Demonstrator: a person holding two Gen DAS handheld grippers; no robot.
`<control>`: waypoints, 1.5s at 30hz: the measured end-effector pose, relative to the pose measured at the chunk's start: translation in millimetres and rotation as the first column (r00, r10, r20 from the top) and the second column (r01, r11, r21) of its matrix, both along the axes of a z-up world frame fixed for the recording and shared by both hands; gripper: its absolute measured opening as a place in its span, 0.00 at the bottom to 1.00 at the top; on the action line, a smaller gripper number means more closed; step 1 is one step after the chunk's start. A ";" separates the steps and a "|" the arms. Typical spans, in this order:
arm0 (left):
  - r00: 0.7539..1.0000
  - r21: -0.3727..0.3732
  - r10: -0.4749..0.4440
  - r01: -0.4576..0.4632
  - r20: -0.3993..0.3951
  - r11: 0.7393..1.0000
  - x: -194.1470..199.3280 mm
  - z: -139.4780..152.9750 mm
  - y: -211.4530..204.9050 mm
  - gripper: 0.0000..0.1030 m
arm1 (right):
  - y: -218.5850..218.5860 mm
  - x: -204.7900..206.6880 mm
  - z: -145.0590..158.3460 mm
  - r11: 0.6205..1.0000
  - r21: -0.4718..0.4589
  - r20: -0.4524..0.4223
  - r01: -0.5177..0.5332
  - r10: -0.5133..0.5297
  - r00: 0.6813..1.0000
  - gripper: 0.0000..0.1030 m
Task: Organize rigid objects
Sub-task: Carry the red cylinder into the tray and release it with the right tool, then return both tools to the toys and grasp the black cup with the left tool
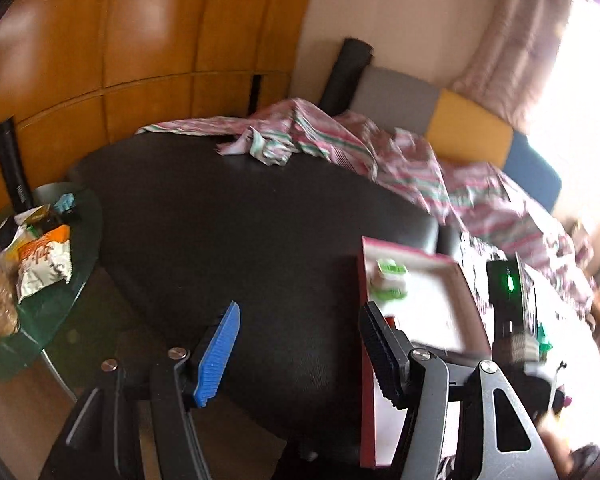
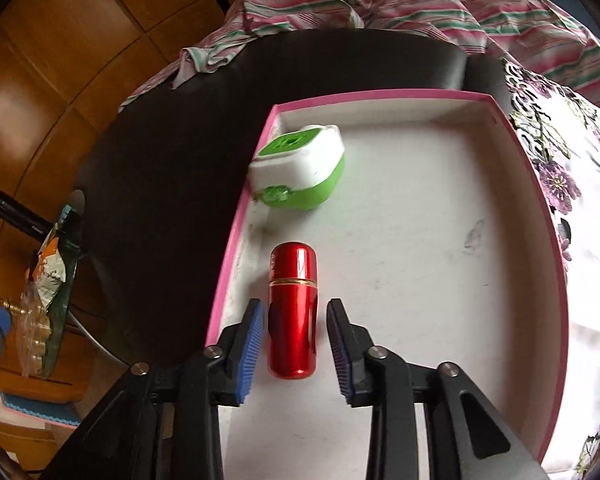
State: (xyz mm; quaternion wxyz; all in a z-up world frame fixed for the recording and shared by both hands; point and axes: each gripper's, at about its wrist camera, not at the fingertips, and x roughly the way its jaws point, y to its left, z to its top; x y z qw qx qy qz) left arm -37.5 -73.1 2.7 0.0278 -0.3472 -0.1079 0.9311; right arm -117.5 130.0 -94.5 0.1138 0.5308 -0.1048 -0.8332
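Observation:
A pink-rimmed box (image 2: pixel 380 96) with a white floor sits on the black table (image 2: pixel 160 168). A green and white plastic case (image 2: pixel 300 168) lies in the box's far left corner. Nearer, a shiny red capsule-shaped container (image 2: pixel 294 280) lies on the box floor between the fingers of my right gripper (image 2: pixel 295 304). A narrow gap shows on each side of it, so the pads do not press it. My left gripper (image 1: pixel 300 312) hangs open over bare black table, left of the box (image 1: pixel 420 258), with nothing between its fingers. The green case (image 1: pixel 390 280) shows blurred there.
A pink and green striped cloth (image 2: pixel 420 4) is bunched along the table's far edge. A floral cloth (image 2: pixel 580 208) lies right of the box. A small glass side table (image 1: pixel 60 288) with snack bags stands at the left, before wooden wall panels (image 1: pixel 140 40).

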 end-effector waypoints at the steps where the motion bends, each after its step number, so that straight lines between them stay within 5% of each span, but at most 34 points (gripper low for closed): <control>1: 1.000 0.004 0.019 -0.019 -0.008 1.000 0.1 2.5 -3.6 0.62 | -1.3 3.1 1.2 1.000 0.004 -0.012 -0.006 0.006 1.000 0.32; 12: 0.990 0.034 0.135 -0.133 -0.043 0.990 2.3 16.1 -30.7 0.69 | 6.9 38.2 30.0 0.995 0.096 -0.148 0.007 0.008 0.989 0.32; 24: 0.995 0.007 0.092 -0.092 -0.039 0.996 3.4 19.2 -20.3 0.69 | 42.4 67.9 48.0 0.991 0.116 -0.188 0.071 -0.049 0.981 0.32; 35: 0.994 -0.050 -0.112 0.112 0.007 0.992 -2.7 10.7 38.1 0.69 | 137.9 107.0 64.7 0.958 0.135 -0.184 0.252 -0.226 0.957 0.33; 45: 0.919 -0.111 -0.393 0.394 0.031 0.913 9.6 4.5 131.5 0.69 | 283.0 183.3 74.5 0.827 0.174 -0.129 0.535 -0.520 0.845 0.33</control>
